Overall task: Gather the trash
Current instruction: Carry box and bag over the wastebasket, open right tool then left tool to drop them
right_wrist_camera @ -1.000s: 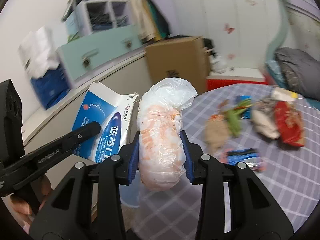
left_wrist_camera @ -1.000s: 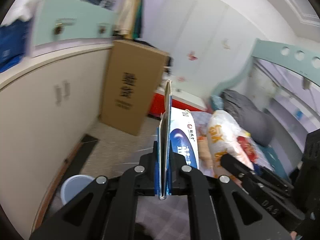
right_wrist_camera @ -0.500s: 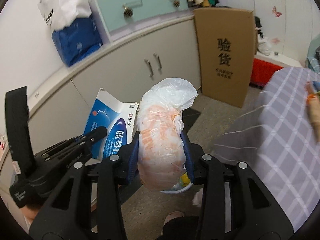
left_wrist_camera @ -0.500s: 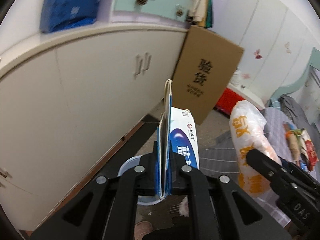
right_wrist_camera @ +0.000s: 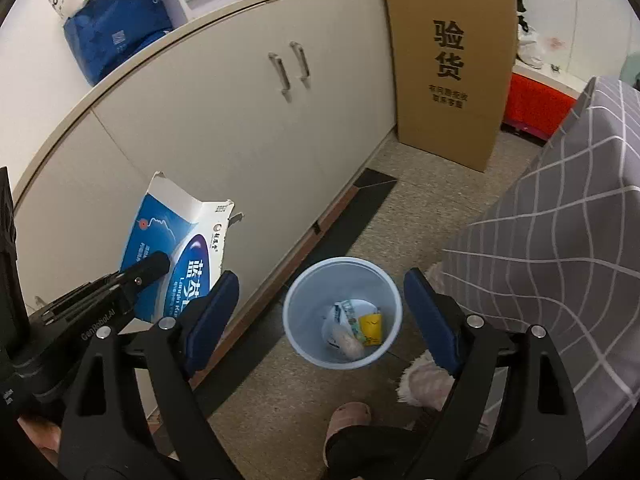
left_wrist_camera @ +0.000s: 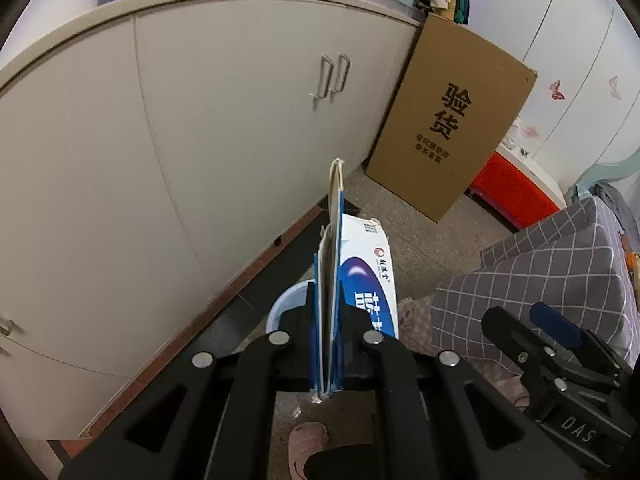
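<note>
Over the bin (right_wrist_camera: 342, 312), the right tool (right_wrist_camera: 320, 308) is opening, empty; the left tool (left_wrist_camera: 326, 316), clenching a flattened box (left_wrist_camera: 360, 276), should centre above the rim before releasing.

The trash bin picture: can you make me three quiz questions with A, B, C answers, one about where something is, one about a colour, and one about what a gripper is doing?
1. Where does the bin stand?
A. on the floor by the cabinet
B. on the checked table
C. on the countertop

2. What colour is the flattened carton in the left gripper?
A. red and yellow
B. blue and white
C. green

3. What is between the right gripper pads?
A. a bottle
B. a spoon
C. nothing

Answers: 1 A, it sits on the floor beside the cabinet doors. 2 B, blue print on white card. 3 C, its jaws are opening, empty, above the bin.
</note>
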Demonstrator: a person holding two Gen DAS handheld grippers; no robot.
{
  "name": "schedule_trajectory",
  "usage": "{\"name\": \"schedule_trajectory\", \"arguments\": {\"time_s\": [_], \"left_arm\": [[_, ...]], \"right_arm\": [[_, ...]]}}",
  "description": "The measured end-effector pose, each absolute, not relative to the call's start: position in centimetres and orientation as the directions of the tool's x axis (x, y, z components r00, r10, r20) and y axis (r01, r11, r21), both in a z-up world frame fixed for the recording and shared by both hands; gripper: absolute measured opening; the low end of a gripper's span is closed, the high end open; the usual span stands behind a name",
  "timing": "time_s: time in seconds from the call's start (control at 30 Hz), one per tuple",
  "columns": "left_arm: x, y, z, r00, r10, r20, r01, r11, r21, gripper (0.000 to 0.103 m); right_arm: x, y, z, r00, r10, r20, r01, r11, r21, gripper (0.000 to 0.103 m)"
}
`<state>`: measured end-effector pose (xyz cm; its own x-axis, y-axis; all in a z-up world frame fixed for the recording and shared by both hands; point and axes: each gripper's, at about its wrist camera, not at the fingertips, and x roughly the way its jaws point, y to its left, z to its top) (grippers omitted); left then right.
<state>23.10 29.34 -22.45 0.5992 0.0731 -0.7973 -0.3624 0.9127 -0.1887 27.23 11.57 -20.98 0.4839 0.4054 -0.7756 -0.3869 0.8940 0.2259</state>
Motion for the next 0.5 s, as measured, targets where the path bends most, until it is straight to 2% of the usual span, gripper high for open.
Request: {"name": "schedule_trajectory", "arguments": {"time_s": [0.27, 0.5], "left_arm": [[24.3, 27.3, -22.7, 0.584, 0.085, -0.807, -0.321, 0.938, -0.133, 0.007], [26.6, 26.0, -22.1, 0.584, 0.070, -0.808, -0.293, 0.947, -0.130, 0.007]], "right_arm": [[26.5, 10.5, -19.9, 0.558, 0.339, -0.757, -0.373, 0.918, 0.136, 0.086], [26.3, 9.4, -18.3, 0.652, 0.293, -0.699, -0.323, 0.942, 0.092, 0.087]]}}
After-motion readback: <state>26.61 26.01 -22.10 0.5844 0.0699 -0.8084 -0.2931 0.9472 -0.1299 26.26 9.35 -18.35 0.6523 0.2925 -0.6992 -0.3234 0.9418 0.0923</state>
